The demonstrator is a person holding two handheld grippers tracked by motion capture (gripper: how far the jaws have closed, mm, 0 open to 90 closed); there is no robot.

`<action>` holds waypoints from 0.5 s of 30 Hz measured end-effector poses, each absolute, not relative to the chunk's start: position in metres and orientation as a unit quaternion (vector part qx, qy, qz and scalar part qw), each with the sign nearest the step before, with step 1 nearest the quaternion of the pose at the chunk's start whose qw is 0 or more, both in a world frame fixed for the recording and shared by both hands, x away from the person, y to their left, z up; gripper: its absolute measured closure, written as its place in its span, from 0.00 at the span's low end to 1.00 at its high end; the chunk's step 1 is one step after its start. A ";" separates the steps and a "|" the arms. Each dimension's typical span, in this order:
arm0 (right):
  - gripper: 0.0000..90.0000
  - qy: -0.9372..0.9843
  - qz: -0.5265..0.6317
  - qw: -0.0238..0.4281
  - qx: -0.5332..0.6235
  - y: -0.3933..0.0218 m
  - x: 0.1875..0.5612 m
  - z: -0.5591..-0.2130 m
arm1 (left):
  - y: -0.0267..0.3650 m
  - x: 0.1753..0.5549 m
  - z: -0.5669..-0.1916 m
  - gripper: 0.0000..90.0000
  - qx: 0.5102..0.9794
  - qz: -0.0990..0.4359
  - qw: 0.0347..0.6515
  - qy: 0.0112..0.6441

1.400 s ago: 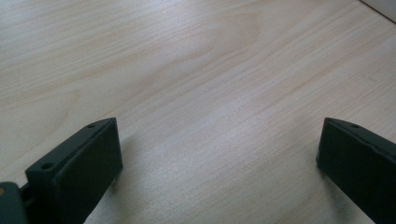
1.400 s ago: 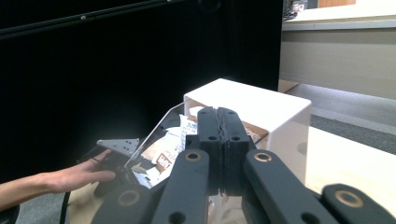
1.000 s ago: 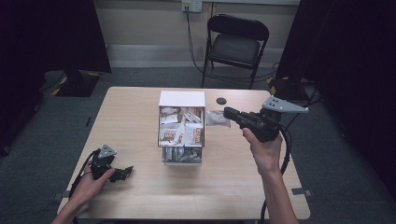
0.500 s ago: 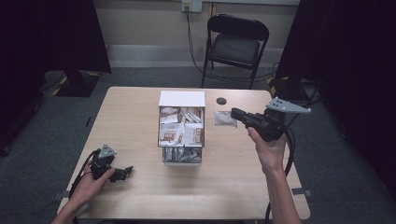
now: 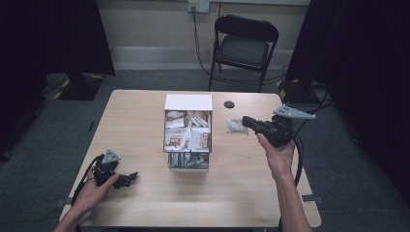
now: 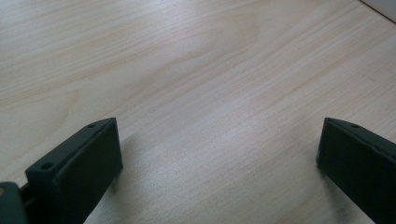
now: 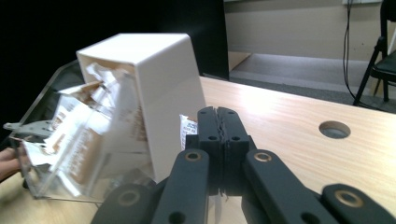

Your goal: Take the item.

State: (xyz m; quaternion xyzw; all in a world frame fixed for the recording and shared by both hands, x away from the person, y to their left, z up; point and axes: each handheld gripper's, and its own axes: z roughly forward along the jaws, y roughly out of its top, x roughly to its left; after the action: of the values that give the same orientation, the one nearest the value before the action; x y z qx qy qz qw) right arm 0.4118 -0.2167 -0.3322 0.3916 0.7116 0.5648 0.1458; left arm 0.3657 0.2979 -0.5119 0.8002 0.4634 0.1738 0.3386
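Observation:
A box (image 5: 188,102) with a white back and clear front stands mid-table, packed with paper sachets (image 5: 186,136); the right gripper view shows the box (image 7: 159,84) from its side. To its right, above the table, my right gripper (image 5: 246,122) is shut on a small pale sachet (image 5: 235,126), whose edge (image 7: 188,128) peeks out left of the closed jaws (image 7: 223,123). My left gripper (image 5: 129,177) rests low at the table's front left, open, with bare wood between its fingers (image 6: 84,158).
A round cable hole (image 5: 229,104) sits in the wooden table (image 5: 140,116) behind the right gripper, also seen as the hole (image 7: 334,129). A black folding chair (image 5: 245,46) stands beyond the far edge. Cables trail from both grippers.
My right gripper has drawn the sachet a little further right, away from the box, and slightly lower. The left gripper has not moved.

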 end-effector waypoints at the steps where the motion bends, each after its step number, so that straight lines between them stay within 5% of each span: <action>1: 1.00 0.712 0.564 0.145 0.394 -0.218 0.414 -0.336 | 0.298 0.366 -0.512 0.00 0.799 0.174 0.339 0.464; 15: 1.00 0.732 0.530 0.134 0.407 -0.209 0.428 -0.369 | 0.298 0.366 -0.512 0.00 0.800 0.174 0.339 0.464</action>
State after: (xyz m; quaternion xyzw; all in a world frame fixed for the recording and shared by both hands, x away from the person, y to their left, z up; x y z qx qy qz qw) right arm 0.4283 -0.2085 -0.3693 0.4072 0.7318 0.5300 0.1336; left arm 0.3657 0.2978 -0.5120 0.8002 0.4635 0.1740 0.3386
